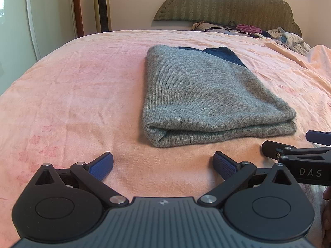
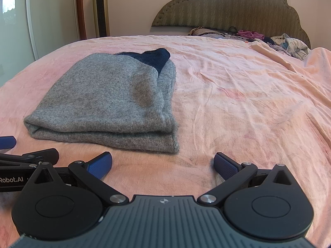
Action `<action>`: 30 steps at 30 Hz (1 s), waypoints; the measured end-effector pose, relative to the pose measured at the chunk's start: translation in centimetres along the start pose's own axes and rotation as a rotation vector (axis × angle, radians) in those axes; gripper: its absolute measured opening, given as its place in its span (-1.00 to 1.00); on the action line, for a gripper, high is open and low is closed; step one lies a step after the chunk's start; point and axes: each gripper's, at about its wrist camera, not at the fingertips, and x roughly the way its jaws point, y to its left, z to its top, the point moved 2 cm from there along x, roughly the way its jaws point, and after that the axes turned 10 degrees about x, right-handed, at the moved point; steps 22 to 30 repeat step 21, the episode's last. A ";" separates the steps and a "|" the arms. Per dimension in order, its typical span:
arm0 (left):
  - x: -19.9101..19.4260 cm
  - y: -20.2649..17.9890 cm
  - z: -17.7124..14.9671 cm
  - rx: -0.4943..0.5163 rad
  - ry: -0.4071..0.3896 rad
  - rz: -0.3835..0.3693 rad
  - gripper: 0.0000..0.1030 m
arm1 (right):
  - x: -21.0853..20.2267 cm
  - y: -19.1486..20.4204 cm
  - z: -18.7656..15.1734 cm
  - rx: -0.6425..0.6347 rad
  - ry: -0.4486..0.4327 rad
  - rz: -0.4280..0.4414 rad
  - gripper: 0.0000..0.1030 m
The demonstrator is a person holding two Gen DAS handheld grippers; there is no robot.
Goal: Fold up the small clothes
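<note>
A grey knit garment (image 1: 206,95) with a dark blue part at its far end lies folded flat on the pink bed sheet (image 1: 78,95). In the right wrist view the same grey garment (image 2: 107,101) sits ahead and to the left. My left gripper (image 1: 163,163) is open just short of the garment's near edge, with nothing between its blue pads. My right gripper (image 2: 163,163) is open too, over bare sheet beside the garment's near right corner. Each gripper shows at the edge of the other's view: the right gripper (image 1: 298,148) and the left gripper (image 2: 22,150).
A pile of loose clothes (image 1: 285,37) lies at the head of the bed by the padded headboard (image 1: 227,2). A tower fan (image 1: 101,4) and a white cabinet (image 1: 49,16) stand beyond the bed's left side. Wrinkled sheet (image 2: 258,103) spreads to the right.
</note>
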 end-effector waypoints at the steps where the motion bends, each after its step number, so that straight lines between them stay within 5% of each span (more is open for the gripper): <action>1: 0.0 0.0 0.0 0.000 0.000 0.000 1.00 | 0.0 0.0 0.0 0.000 0.000 0.000 1.00; 30: -0.2 0.2 0.0 0.008 -0.002 -0.006 1.00 | 0.0 0.0 0.0 0.000 -0.001 -0.001 1.00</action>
